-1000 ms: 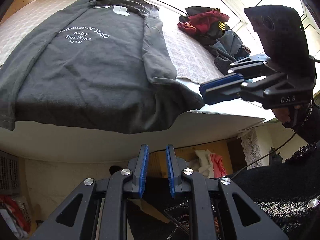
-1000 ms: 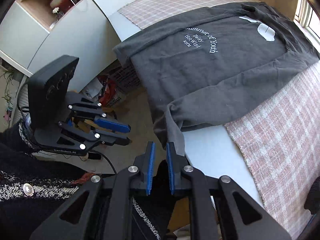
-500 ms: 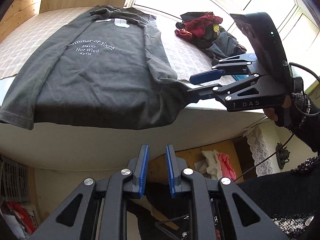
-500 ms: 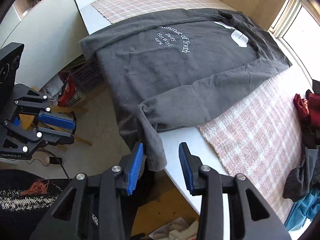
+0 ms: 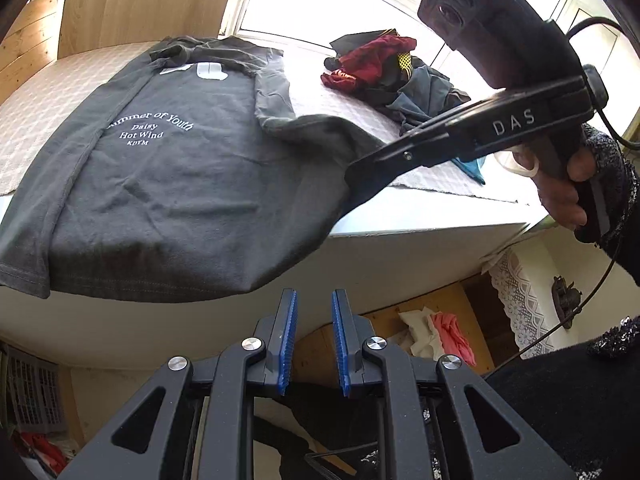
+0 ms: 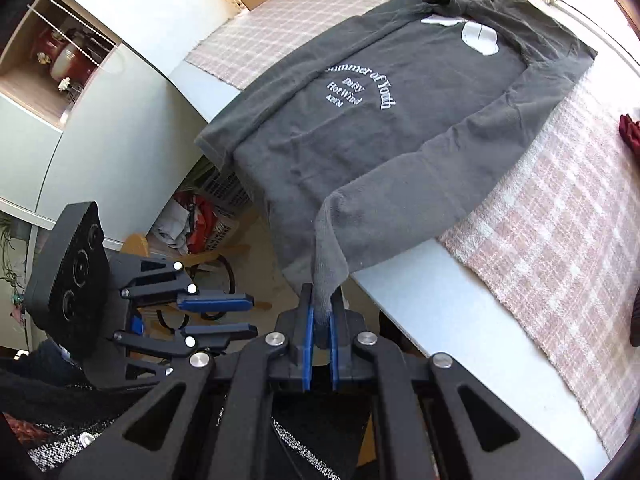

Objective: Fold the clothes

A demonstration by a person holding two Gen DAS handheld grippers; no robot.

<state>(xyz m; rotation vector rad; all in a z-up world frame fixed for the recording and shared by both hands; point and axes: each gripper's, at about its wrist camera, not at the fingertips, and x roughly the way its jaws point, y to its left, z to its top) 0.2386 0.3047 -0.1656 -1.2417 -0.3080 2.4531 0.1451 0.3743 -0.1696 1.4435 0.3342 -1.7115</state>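
A white bench (image 6: 420,300), partly covered by a woven pink-and-white checked mat (image 6: 560,220), carries a dark grey T-shirt (image 5: 168,184) laid flat with its white lettering facing up, its hem edge draping over the near bench edge. The fabric is a soft, matte jersey, limp enough to sag wherever it is unsupported. The right tool (image 6: 320,316) is clamped on the bunched hem corner (image 6: 326,280), pinching it between blue ribbed pads. The left tool (image 5: 314,340) hovers below the bench edge, holding nothing, its jaws a narrow gap apart. A heap of unfolded clothes (image 5: 392,80), red and dark, lies near the window.

Likely risks: with only one corner held, lifting it would probably drag the shirt askew and skew the fold line; the thin pinch of cloth may slip from the pads under the garment's weight; the overhanging hem could pull the shirt off the bench; the loose mat may shift and wrinkle beneath.
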